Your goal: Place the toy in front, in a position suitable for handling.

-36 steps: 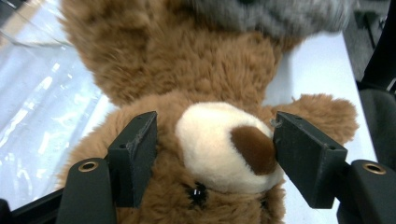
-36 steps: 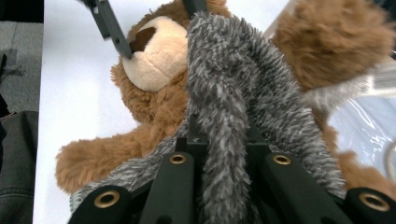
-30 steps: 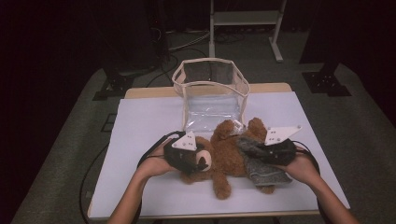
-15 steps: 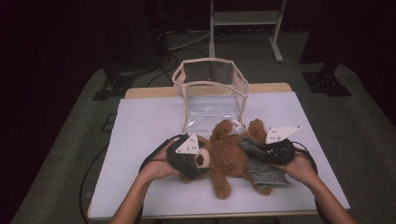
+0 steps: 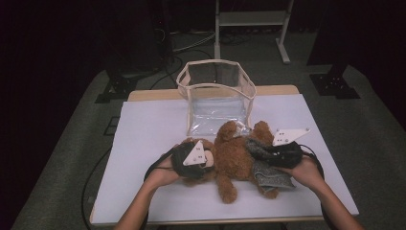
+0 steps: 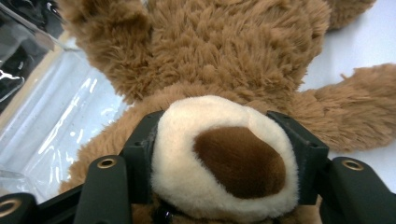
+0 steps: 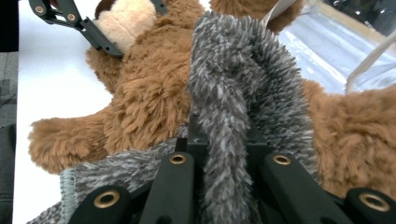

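Lying on its back across the white table [image 5: 143,143]: one brown teddy bear [image 5: 234,158], just in front of a clear plastic bag [image 5: 215,96] that stands open-topped behind it.

Left gripper [image 6: 224,163]: jaws have just been closing and now press on both sides of the bear's cream muzzle [image 6: 219,158], with its dark brown nose between them; seen in the high view at the bear's head [image 5: 194,160].

Right gripper [image 7: 226,140]: jaws drawn tight on a fold of grey fuzzy cloth [image 7: 243,84], which drapes over the bear's body; seen in the high view beside the bear [image 5: 280,153].

Both hands rest at the table's near edge.
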Motion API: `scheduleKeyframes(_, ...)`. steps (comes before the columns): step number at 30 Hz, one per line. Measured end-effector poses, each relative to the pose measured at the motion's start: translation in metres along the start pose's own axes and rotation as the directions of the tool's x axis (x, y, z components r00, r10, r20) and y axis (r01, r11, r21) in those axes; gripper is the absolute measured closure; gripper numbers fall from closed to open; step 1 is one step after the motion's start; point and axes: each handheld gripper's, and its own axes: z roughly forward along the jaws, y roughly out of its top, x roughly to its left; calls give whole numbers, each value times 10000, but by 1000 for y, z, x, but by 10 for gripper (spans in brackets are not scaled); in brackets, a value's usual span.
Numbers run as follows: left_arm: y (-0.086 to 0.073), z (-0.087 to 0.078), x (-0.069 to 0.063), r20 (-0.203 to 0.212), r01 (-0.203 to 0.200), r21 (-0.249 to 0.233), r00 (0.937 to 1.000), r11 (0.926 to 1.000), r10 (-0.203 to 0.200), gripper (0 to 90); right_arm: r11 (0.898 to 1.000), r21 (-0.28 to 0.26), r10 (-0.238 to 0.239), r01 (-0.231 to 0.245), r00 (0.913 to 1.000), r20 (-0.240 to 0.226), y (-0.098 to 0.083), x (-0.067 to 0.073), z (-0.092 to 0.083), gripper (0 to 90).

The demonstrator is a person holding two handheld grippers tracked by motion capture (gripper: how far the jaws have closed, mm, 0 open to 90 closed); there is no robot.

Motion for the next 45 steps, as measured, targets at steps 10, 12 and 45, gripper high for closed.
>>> scheduleKeyframes(10,-10,-37,-6,906,147,-438,9958,9989,-107,420,9966,-243,-789,781,9962,-355,32,12,-11,785)
scheduleKeyframes(12,-14,-47,-8,1145,197,-597,9933,9980,-128,420,9941,-267,-1063,1051,9931,-501,42,17,-11,785)
scheduleKeyframes(45,-18,-42,-12,2203,810,-296,9727,9963,-726,365,9897,367,-1325,1380,9832,-1258,46,20,16,784)
